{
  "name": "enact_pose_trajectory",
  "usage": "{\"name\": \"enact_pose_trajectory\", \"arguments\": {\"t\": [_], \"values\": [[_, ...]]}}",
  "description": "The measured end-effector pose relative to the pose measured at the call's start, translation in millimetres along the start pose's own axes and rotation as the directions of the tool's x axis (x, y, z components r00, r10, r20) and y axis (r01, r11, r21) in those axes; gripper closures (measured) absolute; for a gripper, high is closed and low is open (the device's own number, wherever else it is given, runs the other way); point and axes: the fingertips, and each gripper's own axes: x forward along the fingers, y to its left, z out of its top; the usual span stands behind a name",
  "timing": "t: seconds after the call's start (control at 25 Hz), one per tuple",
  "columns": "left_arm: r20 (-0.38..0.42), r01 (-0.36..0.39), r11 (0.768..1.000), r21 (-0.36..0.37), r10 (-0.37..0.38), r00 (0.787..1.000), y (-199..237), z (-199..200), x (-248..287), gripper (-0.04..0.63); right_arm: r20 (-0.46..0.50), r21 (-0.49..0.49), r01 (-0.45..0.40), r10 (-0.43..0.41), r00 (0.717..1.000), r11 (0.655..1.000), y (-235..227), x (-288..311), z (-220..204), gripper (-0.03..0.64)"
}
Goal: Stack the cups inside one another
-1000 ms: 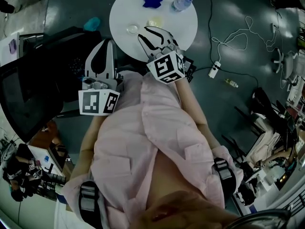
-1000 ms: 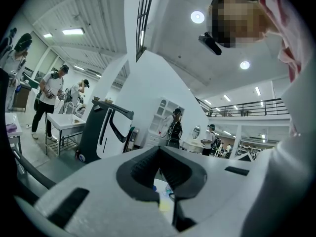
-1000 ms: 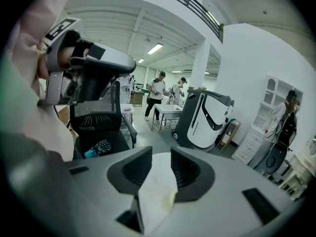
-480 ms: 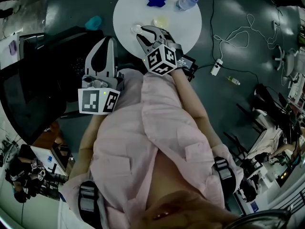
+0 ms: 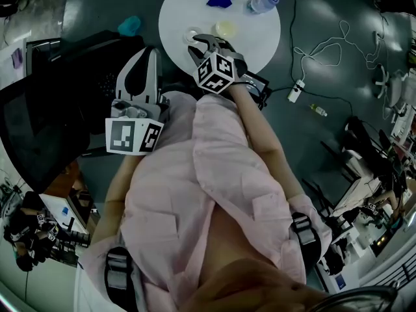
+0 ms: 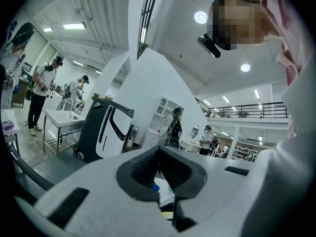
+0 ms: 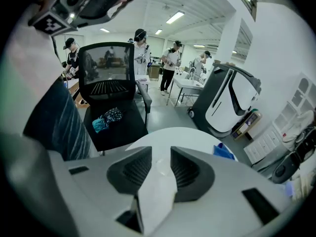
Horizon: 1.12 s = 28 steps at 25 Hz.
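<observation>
Two cups to nest, both on the round white table [image 5: 175,12] and not yet one inside the other: a clear cup [image 5: 193,36] near the front edge and a yellow cup [image 5: 225,29] a little to its right, close but apart. Both apparently upright, mouths up, though too small and pale in the head view to swear to it. Right gripper [image 5: 203,41] tilted down over the table's near edge, jaws about half apart and pressing on nothing. In the right gripper view, a faint clear rim on the table just ahead between the pads [image 7: 186,171], so probably the clear cup lined up with the gap rather than gripped. Left gripper [image 5: 151,51] held back off the table, pointing level, jaw tips together and empty, with only a sliver of the table seen through the slit below them. Right hand much the nearer, then — clear cup straight ahead of and below its jaws, yellow one off to the right. Next, by the look of it: lower until the pads straddle the cup across its width, keep its axis vertical, close gently, lift clear, carry across to the yellow cup. Risk of a thin wall buckling or skidding under a hard pinch
</observation>
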Motion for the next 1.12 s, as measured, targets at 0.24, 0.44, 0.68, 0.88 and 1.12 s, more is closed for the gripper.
{"name": "enact_pose_trajectory", "arguments": {"t": [0.24,0.44,0.68,0.88,1.12], "values": [[-0.004,-0.018,1.000,-0.003,0.018,1.000,7.8,1.6,-1.2,0.577,-0.065,-0.017,-0.041,0.040,0.997,0.999,11.3,25.4,-12.4,0.500],[-0.003,-0.033,0.999,-0.009,0.033,0.999,13.9,3.3,-4.0,0.577,-0.117,-0.051,-0.061,0.054,0.992,0.997,17.8,43.5,-21.2,0.500],[-0.006,-0.043,0.999,-0.013,0.043,0.999,17.7,2.9,-4.3,0.578,-0.188,-0.083,-0.075,0.058,0.980,0.994,20.2,61.2,-34.5,0.502],[-0.011,-0.044,0.999,-0.014,0.043,0.999,18.5,2.4,-3.6,0.578,-0.217,-0.092,-0.089,0.068,0.974,0.992,23.5,70.2,-41.3,0.526],[-0.008,-0.051,0.999,-0.016,0.050,0.999,19.1,1.8,-6.4,0.577,-0.227,-0.100,-0.074,0.050,0.973,0.992,20.9,71.8,-43.1,0.572]]}}
